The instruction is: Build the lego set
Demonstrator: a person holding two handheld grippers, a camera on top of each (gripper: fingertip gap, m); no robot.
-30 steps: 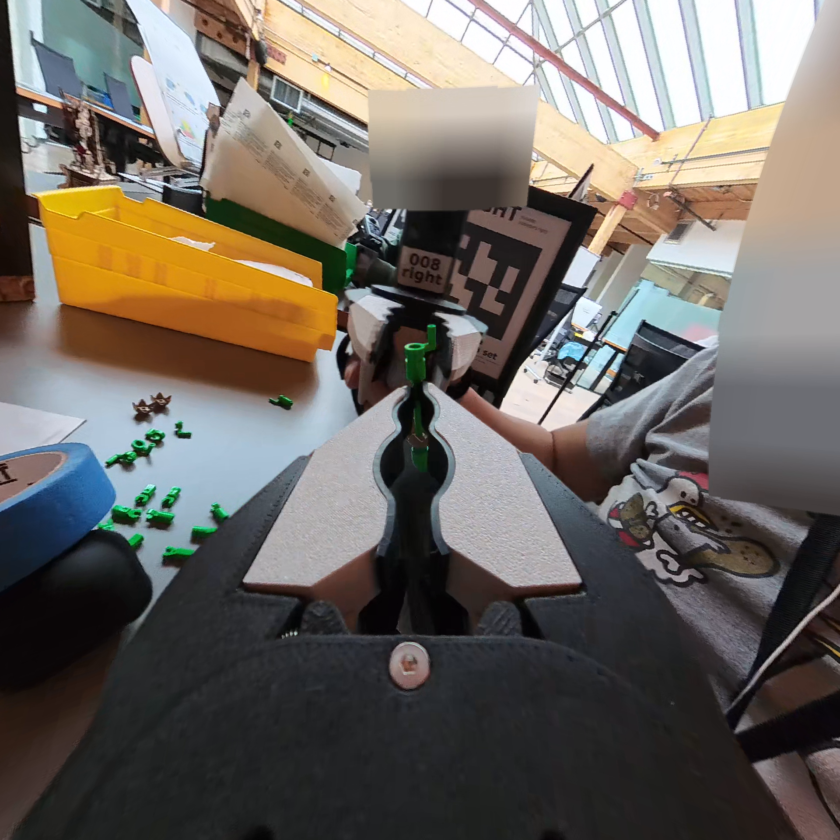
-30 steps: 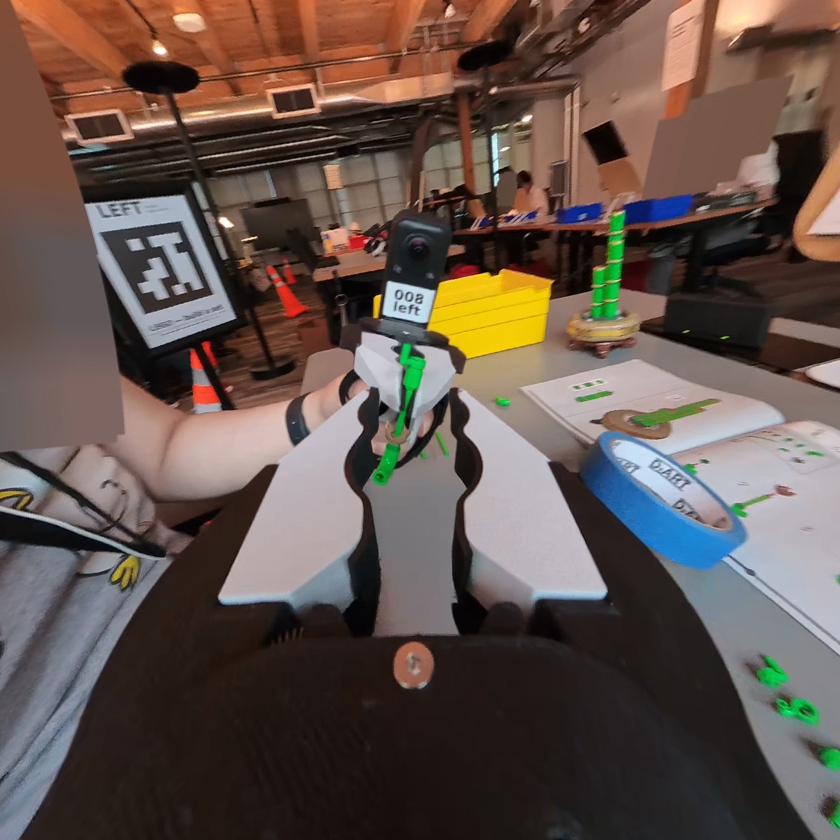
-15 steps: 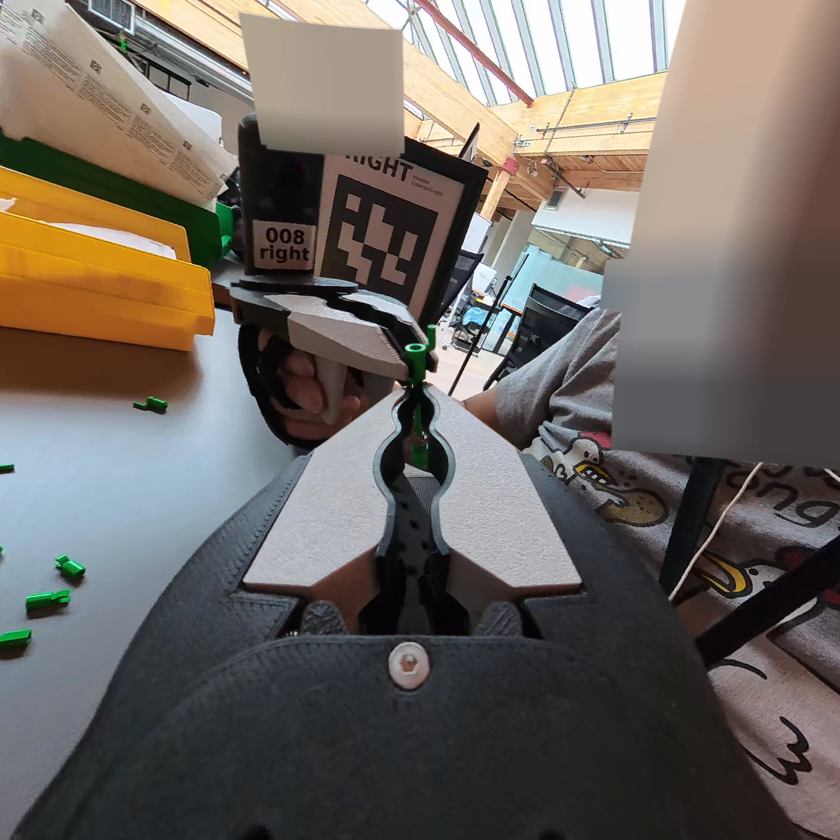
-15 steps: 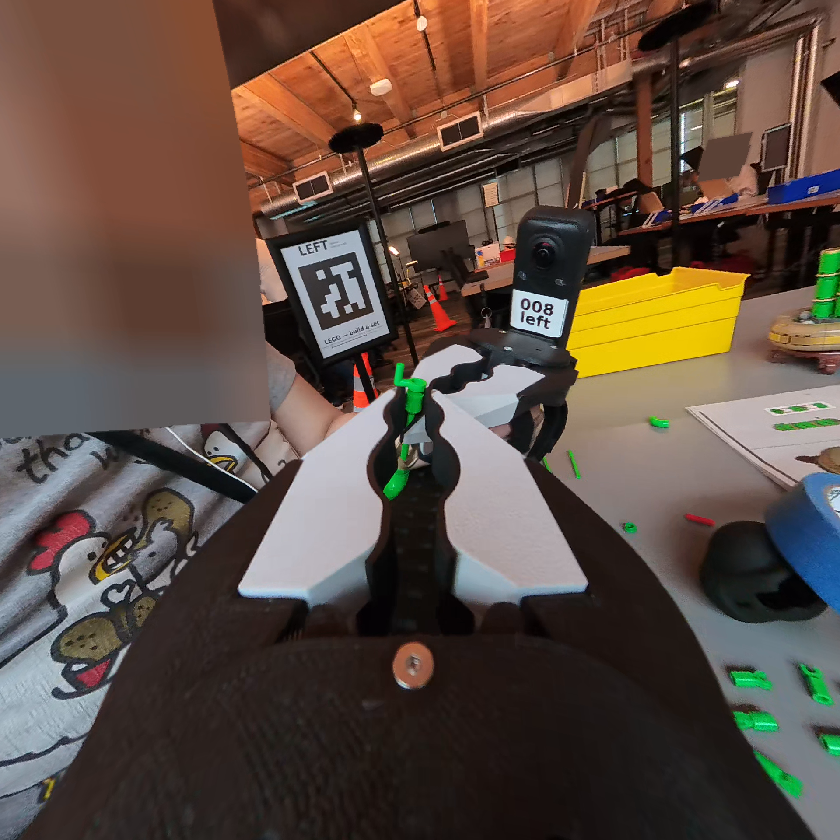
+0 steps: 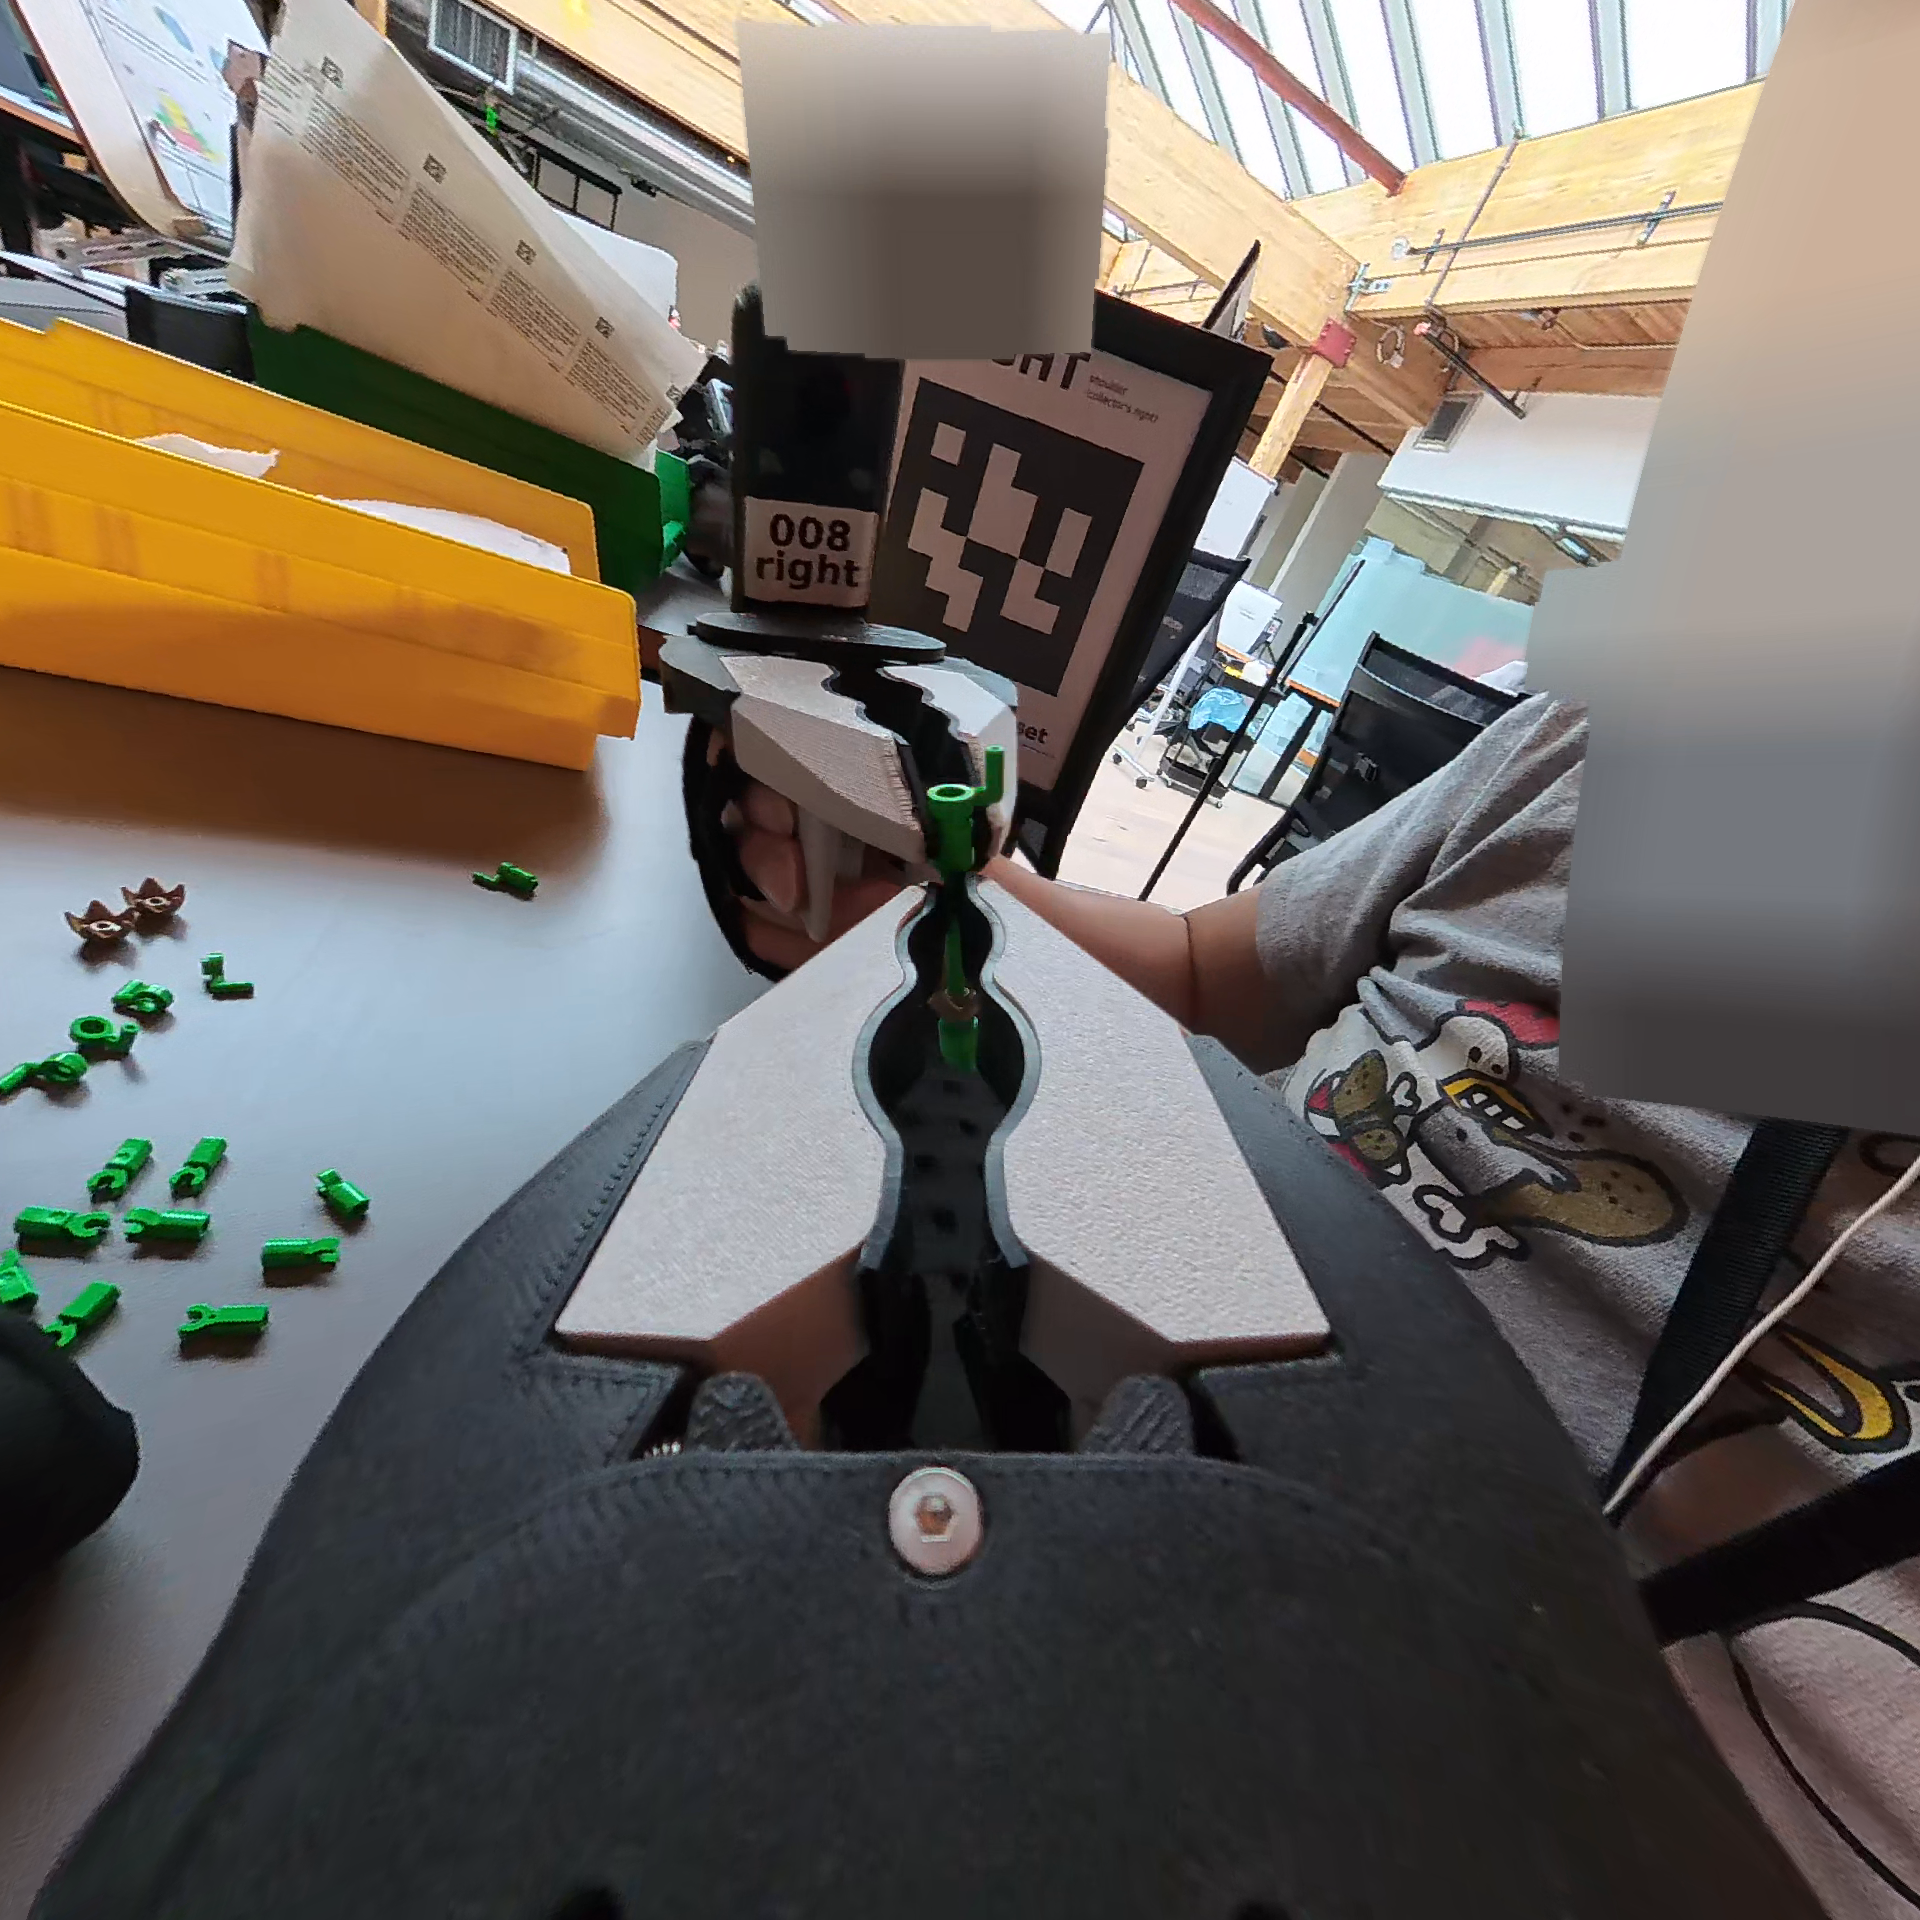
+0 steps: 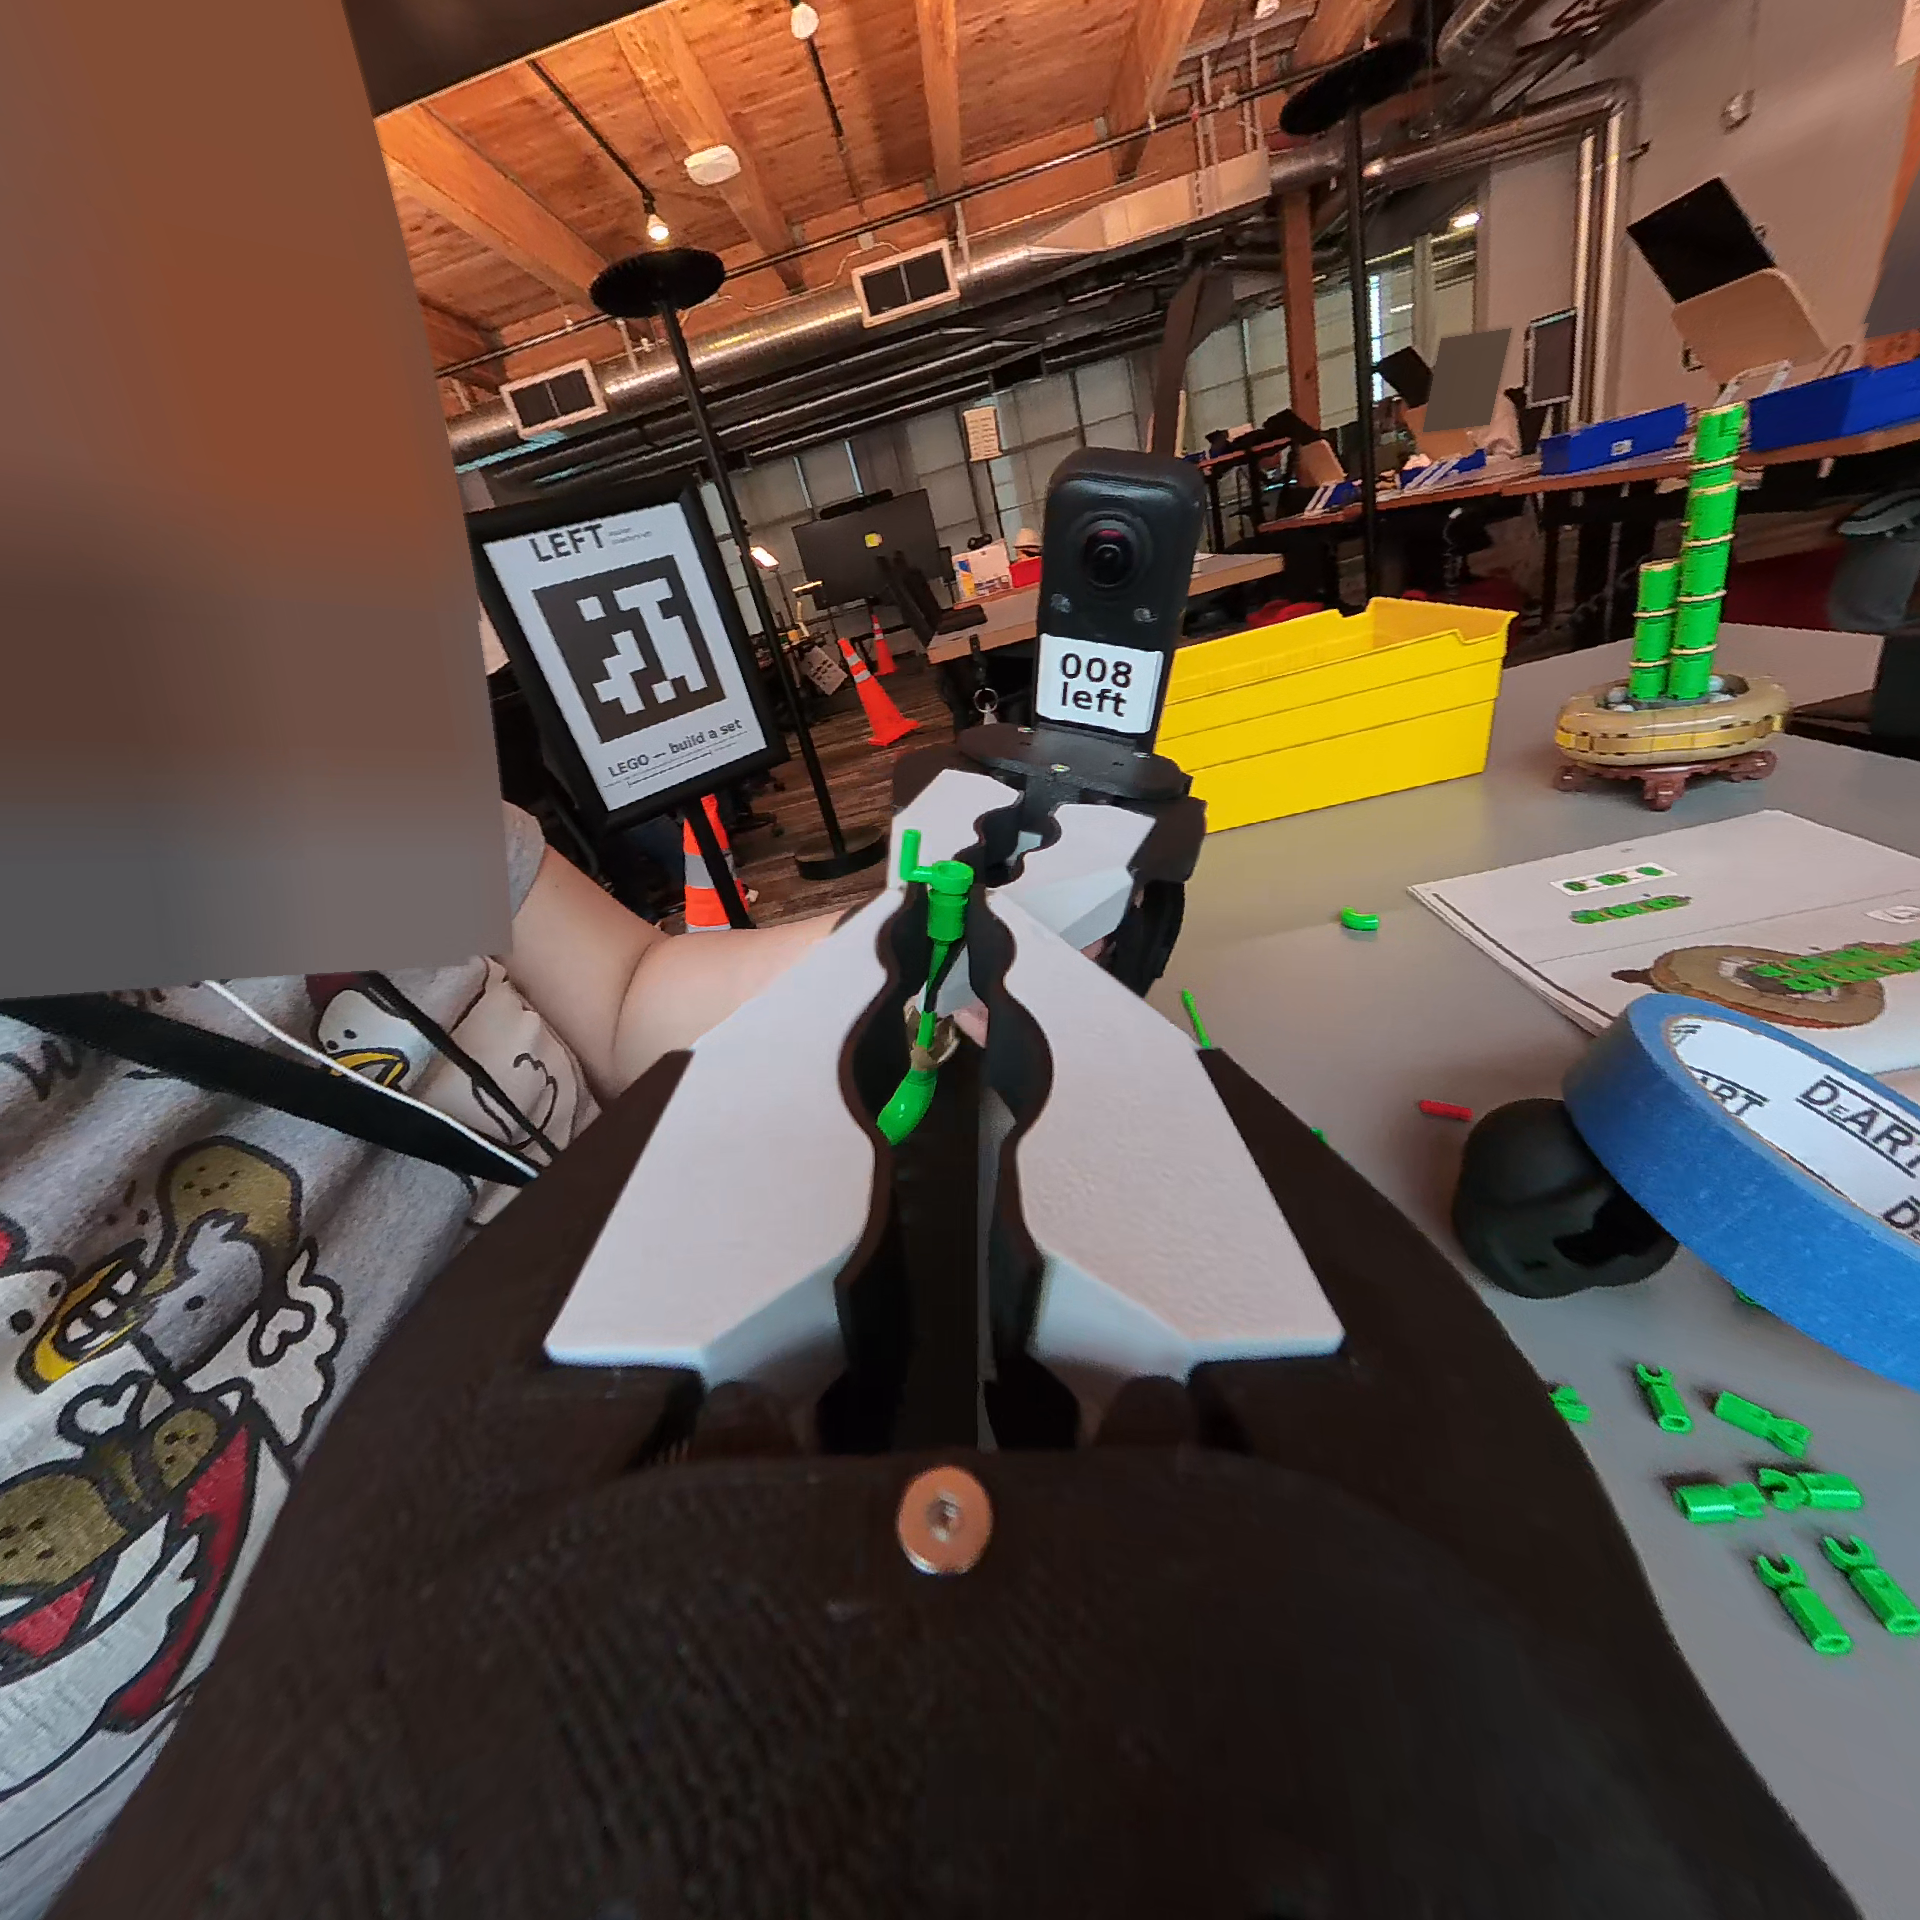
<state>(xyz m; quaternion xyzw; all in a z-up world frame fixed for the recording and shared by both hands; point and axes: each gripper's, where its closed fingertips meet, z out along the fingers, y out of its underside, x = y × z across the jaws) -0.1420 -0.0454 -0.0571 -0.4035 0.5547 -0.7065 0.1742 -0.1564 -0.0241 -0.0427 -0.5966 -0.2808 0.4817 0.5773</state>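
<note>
my left gripper (image 5: 948,914) stays clamped on the thin green stem (image 5: 954,940) held above the table (image 5: 436,997), and my right gripper (image 6: 940,914), half a second on, still pinches it too, now swung more head-on.

Glossy plastic is being shown by the green stem piece (image 5: 953,914) and yellow bins (image 6: 1340,696); the right gripper (image 6: 940,925) fingers (image 6: 748,1143) are looking matt and grainy, the far ceiling (image 6: 935,125) wooden.
</note>
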